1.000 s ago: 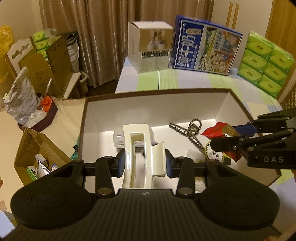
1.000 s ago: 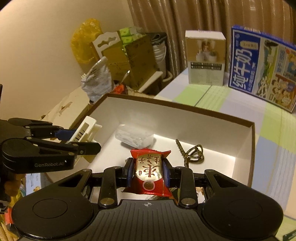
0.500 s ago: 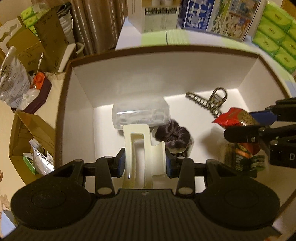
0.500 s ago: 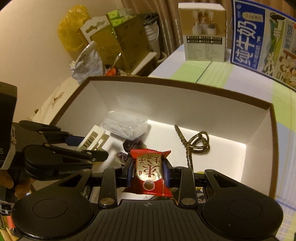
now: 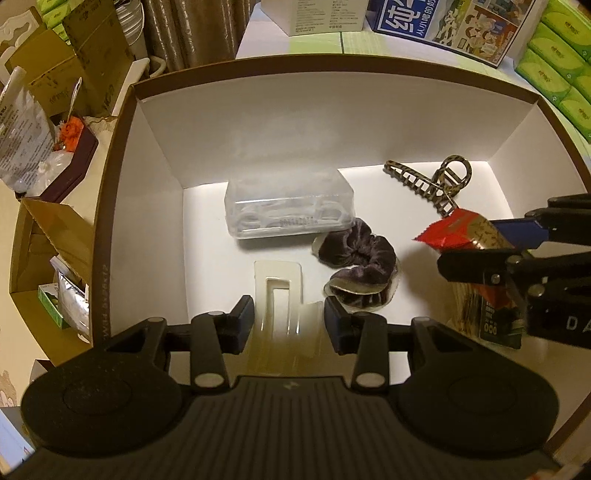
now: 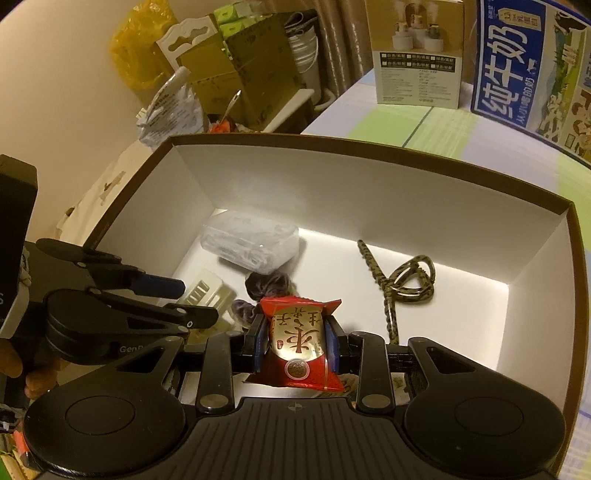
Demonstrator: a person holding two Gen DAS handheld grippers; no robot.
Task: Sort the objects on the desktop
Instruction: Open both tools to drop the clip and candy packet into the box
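Left gripper is sitting low inside the box, its blue pads spread just wider than the cream hair claw lying between them; whether the pads are touching the claw I cannot tell. The claw's long axis is running 6 to 12 in the left wrist view, closed rectangular end pointing at 12; it is glossy, cream-white, with a slot cut through the middle.

Right gripper is pinching a red snack packet between its pads, holding it above the box floor. The packet's long axis is running 6 to 12 in the right wrist view, crimped edges at both ends, gold panel with red characters facing up.

Beyond the claw at 1 o'clock, a dark purple velvet scrunchie is lying on the floor, touching a clear plastic case at 12. A leopard-print hair claw is lying at 2 o'clock, teeth end pointing to 10.

The box is white inside with a brown rim, resting on a green-and-lilac checked cloth. Farther out: a white product carton, a blue milk carton, green tissue packs at 2, brown curtains and cardboard clutter at 10.
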